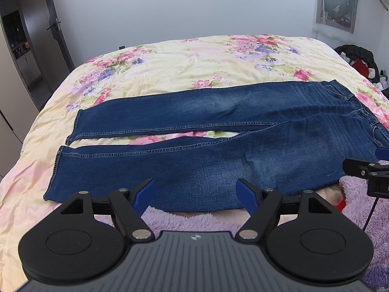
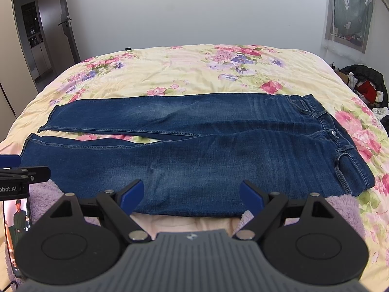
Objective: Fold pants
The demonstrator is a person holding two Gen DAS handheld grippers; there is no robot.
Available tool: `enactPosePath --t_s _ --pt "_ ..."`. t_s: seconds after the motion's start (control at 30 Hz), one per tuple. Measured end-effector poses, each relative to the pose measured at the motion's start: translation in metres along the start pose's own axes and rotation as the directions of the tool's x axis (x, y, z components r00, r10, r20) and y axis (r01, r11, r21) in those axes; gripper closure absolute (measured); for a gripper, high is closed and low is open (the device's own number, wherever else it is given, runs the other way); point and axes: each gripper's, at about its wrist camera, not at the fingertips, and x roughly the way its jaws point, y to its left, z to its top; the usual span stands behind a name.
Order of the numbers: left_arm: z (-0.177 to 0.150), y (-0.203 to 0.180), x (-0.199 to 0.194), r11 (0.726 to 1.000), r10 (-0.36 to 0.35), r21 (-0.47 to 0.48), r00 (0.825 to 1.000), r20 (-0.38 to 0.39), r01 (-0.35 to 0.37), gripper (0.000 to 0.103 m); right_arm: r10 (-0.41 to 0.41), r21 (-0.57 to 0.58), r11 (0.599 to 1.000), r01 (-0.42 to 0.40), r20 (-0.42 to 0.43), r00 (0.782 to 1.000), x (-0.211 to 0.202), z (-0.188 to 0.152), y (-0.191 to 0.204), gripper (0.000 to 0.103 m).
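Dark blue jeans [image 1: 206, 160] lie flat across the bed, waistband to the right, leg hems to the left, the two legs side by side with a narrow gap. They also show in the right wrist view [image 2: 206, 155]. My left gripper [image 1: 195, 191] is open and empty, just above the near edge of the near leg. My right gripper [image 2: 192, 193] is open and empty, over the near edge at the thigh. The right gripper also shows at the right edge of the left wrist view [image 1: 367, 170].
The bed carries a yellow floral quilt [image 1: 194, 65]. A purple fluffy blanket [image 2: 340, 209] lies along the near edge under the jeans. A pile of dark and red clothes [image 2: 367, 85] sits at the right. A door [image 1: 58, 31] stands far left.
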Motion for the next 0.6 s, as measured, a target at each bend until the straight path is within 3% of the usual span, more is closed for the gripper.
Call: enactPosePath --t_s 0.27,0.37,0.53,0.6 --pt "-0.001 0.032 0.021 1.000 0.017 0.003 0.999 -0.036 -0.017 0.015 0.048 0.037 0.998 -0.050 0.049 0.998 0.015 -0.005 -0.042 0.021" --pt "0.003 0.053 0.029 1.000 0.014 0.026 0.999 -0.048 -0.012 0.021 0.049 0.040 0.998 -0.050 0.033 0.998 0.026 -0.004 -0.069 0.021" --pt "0.011 0.096 0.042 0.998 0.054 0.040 0.997 -0.052 -0.052 0.025 -0.011 0.003 1.000 0.011 -0.019 1.000 0.046 0.002 -0.119 0.021" --pt "0.013 0.113 0.049 0.995 0.084 0.066 0.995 -0.050 -0.080 0.032 -0.032 0.021 0.999 0.033 -0.036 0.999 0.055 0.007 -0.144 0.024"
